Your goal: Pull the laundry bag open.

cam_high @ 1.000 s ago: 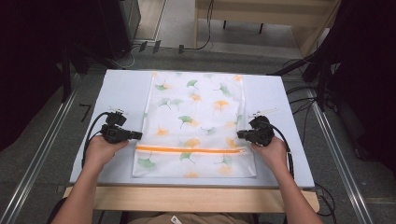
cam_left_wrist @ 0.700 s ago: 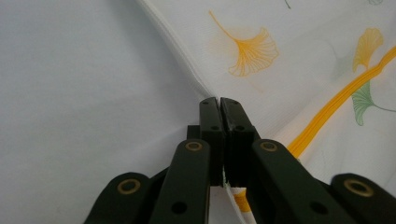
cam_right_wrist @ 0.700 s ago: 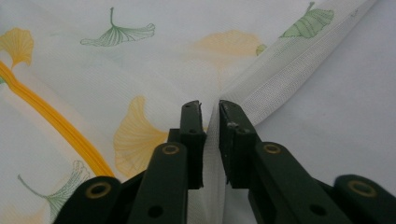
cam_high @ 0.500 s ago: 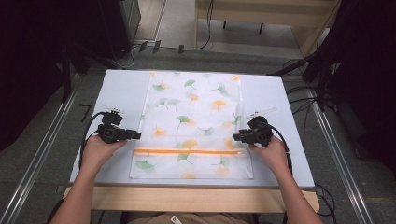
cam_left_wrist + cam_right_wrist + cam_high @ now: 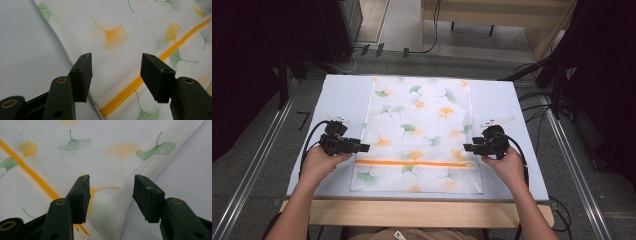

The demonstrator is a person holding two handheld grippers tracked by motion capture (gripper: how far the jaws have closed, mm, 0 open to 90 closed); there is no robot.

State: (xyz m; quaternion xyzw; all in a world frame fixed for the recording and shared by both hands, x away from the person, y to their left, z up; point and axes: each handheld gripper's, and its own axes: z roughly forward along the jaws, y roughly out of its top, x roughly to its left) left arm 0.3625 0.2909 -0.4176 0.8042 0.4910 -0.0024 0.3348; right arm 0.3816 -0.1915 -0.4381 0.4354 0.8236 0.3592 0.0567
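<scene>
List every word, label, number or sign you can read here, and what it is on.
None: no readable text.
The bag carries printed leaves and an orange zipper, no lettering.
A small white tag at the person's waist is too small to read.

A white mesh bag (image 5: 419, 135) printed with green and orange ginkgo leaves, its zip (image 5: 412, 163) orange, on a pale blue-grey bench (image 5: 337, 105)
</scene>
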